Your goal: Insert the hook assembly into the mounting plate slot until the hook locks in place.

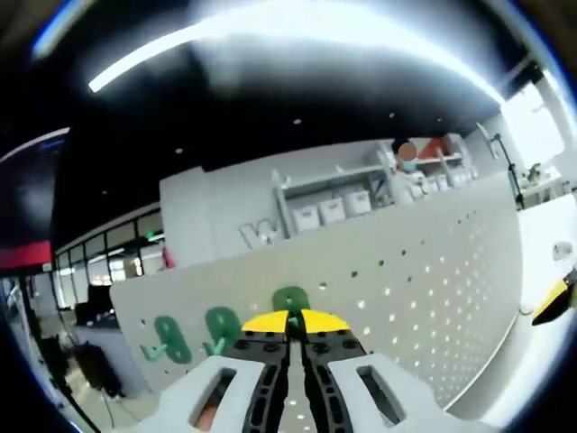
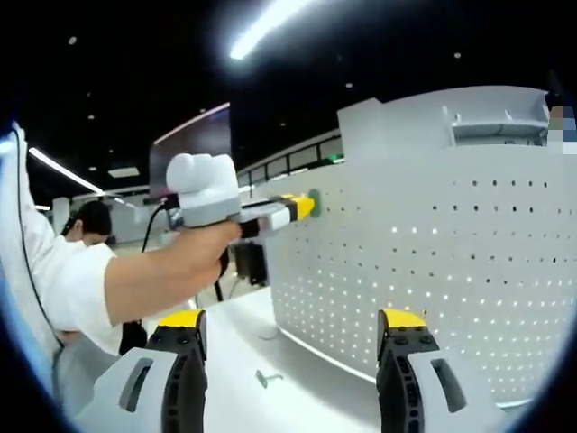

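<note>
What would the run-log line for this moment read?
left gripper: shut on green hook, at pegboard | right gripper: open, empty | two hooks mounted

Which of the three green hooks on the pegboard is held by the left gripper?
The rightmost green hook sits at the tips of the shut left gripper; the other two hooks hang free on the pegboard.

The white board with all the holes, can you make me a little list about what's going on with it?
board: white pegboard, standing upright on a white table
hooks on board: two green hooks
left gripper: shut on a third green hook, pressed to the board
right gripper: open, holding nothing
on table: small metal piece
</note>
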Action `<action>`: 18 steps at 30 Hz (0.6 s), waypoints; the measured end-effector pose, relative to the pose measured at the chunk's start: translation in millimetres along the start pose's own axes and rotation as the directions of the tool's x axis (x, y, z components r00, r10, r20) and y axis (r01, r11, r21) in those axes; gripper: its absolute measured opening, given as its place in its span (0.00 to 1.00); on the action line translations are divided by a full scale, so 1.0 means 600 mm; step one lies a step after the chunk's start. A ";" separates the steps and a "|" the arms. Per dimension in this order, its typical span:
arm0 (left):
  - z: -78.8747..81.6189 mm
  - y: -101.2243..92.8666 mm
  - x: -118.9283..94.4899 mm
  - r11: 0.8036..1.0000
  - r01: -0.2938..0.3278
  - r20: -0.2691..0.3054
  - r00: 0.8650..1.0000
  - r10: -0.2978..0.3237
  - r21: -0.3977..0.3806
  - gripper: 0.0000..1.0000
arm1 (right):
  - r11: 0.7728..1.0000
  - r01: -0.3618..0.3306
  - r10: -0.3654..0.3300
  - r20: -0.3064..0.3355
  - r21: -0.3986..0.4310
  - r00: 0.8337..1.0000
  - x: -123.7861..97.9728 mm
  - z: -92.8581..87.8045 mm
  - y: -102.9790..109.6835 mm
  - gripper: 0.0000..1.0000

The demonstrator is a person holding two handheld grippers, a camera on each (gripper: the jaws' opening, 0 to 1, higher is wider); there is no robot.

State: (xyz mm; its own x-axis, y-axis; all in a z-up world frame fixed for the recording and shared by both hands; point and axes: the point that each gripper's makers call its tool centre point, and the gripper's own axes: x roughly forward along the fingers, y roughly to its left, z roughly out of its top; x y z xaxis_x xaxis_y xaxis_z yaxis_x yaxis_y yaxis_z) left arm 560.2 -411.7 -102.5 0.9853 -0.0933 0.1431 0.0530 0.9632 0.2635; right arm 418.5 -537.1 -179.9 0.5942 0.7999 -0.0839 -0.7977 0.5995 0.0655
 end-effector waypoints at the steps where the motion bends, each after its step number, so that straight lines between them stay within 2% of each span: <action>1: 0.001 0.000 -0.001 1.000 -0.002 -0.001 1.000 0.002 0.004 0.03 | 1.000 0.000 0.000 0.000 0.000 1.000 0.000 0.000 0.000 0.78; 4: 0.001 -0.001 -0.002 1.000 -0.004 -0.005 1.000 0.004 0.030 0.03 | 1.000 0.001 -0.001 -0.001 0.001 1.000 0.000 0.000 0.000 0.78; 7: 0.001 -0.003 -0.002 0.993 -0.009 -0.012 1.000 0.011 0.115 0.04 | 1.000 0.002 -0.002 -0.001 0.002 1.000 -0.001 -0.001 -0.001 0.78; 11: 0.000 -0.003 0.000 0.992 -0.011 -0.013 1.000 0.013 0.126 0.04 | 1.000 0.002 -0.002 -0.001 0.002 1.000 -0.001 0.000 0.000 0.77; 13: -0.001 -0.005 0.001 0.987 -0.014 -0.015 1.000 0.017 0.158 0.04 | 1.000 0.003 -0.003 0.001 0.004 1.000 -0.002 0.000 -0.001 0.77; 15: -0.001 -0.003 0.000 0.989 -0.015 -0.014 1.000 0.017 0.145 0.04 | 1.000 0.005 -0.005 0.001 0.005 1.000 -0.002 0.000 -0.002 0.77; 18: -0.002 -0.001 0.001 0.997 -0.005 -0.013 1.000 0.006 0.078 0.04 | 1.000 0.005 -0.005 0.000 0.006 1.000 -0.003 0.000 -0.002 0.77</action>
State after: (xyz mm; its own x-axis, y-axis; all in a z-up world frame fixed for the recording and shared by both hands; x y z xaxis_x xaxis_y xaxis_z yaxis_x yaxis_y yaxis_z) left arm 561.2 -412.0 -103.5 0.9876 -0.0842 0.1323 0.0351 0.9409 0.3369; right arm 418.5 -539.5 -180.0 0.5984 0.7968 -0.0840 -0.7940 0.6038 0.0710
